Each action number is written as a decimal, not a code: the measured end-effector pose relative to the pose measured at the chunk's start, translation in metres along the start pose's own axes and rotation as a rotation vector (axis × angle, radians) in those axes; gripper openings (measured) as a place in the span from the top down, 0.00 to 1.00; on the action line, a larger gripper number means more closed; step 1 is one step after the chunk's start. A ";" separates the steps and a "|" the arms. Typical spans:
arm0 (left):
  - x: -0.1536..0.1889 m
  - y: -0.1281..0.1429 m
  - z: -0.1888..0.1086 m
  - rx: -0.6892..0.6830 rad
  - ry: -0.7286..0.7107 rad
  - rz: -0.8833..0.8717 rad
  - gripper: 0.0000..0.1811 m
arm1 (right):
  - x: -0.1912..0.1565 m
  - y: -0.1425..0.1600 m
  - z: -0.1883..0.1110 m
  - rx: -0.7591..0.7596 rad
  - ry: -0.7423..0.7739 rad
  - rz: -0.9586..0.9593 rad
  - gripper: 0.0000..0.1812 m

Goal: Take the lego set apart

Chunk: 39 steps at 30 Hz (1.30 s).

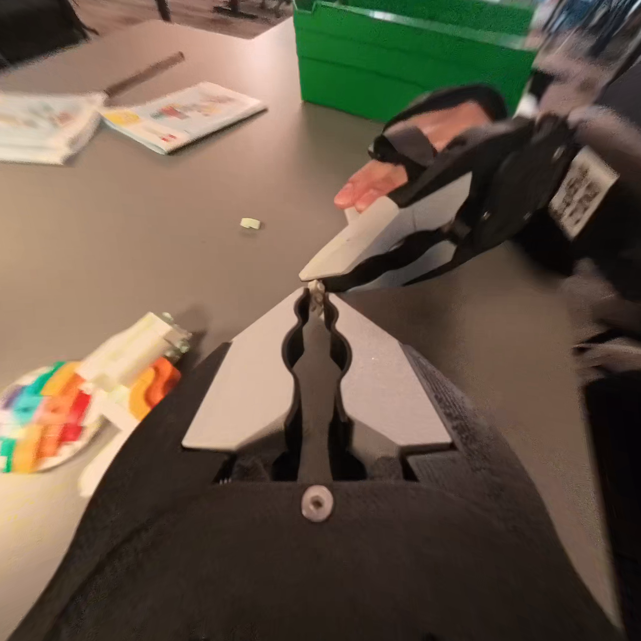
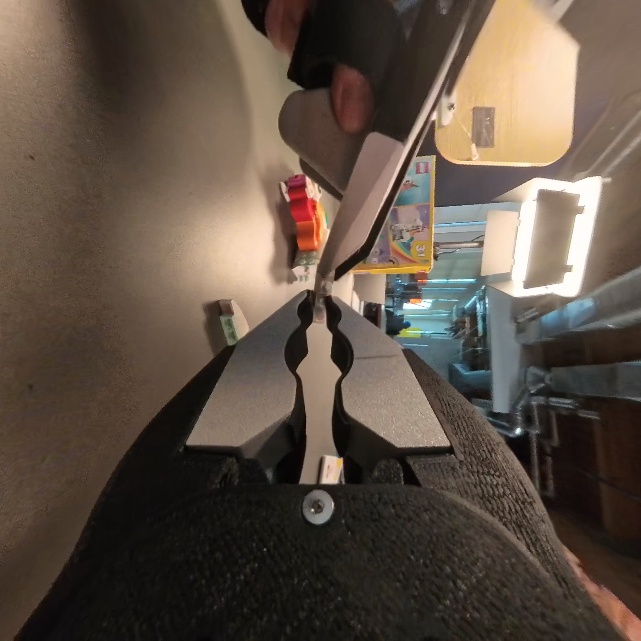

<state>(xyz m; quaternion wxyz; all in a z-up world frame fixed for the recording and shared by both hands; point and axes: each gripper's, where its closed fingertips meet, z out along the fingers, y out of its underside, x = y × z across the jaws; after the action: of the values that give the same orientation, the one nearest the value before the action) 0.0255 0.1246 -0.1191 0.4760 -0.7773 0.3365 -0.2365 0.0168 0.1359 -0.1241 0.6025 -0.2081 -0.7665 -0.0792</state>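
A small grey lego piece (image 1: 317, 300) is pinched between the tips of both grippers, a little above the grey table. My left gripper (image 1: 315, 291) is shut on its near end. My right gripper (image 1: 313, 276) comes in from the right and is shut on its far end. In the right wrist view the right gripper (image 2: 319, 297) holds the piece (image 2: 319, 310) and the left gripper (image 2: 324, 277) meets it from above. The colourful lego set (image 1: 86, 392) lies on the table to the left, also visible in the right wrist view (image 2: 305, 222).
A small pale green loose piece (image 1: 250, 223) lies on the table (image 1: 173, 215). Instruction booklets (image 1: 187, 114) and a dark rod (image 1: 145, 74) lie at the far left. A green crate (image 1: 399, 59) stands behind. A yellow lego box (image 2: 409, 222) stands beyond the set. Both grippers' tips are close together, under 4 cm apart.
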 end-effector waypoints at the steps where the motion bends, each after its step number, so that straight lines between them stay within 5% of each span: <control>1: -0.001 0.001 0.002 -0.027 -0.075 0.109 0.96 | -0.001 0.002 0.000 -0.011 -0.009 0.001 0.97; 6: -0.002 0.009 0.014 -0.158 -0.300 0.523 0.89 | -0.004 0.003 0.001 -0.026 -0.047 0.040 0.97; 17: -0.008 0.022 0.021 -0.324 -0.435 0.752 0.96 | -0.022 0.009 0.005 -0.095 -0.182 0.135 0.97; 31: 0.002 0.007 0.003 -0.128 -0.378 0.799 0.97 | -0.006 -0.004 0.002 -0.015 -0.121 0.218 0.97; 39: 0.009 0.000 -0.002 0.035 -0.146 0.470 0.97 | -0.001 -0.009 -0.002 0.051 -0.112 0.247 0.97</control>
<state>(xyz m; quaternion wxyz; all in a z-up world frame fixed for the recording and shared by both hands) 0.0302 0.1169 -0.1178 0.5545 -0.6843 0.4685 -0.0683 0.0153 0.1261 -0.1235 0.5692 -0.2896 -0.7690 0.0268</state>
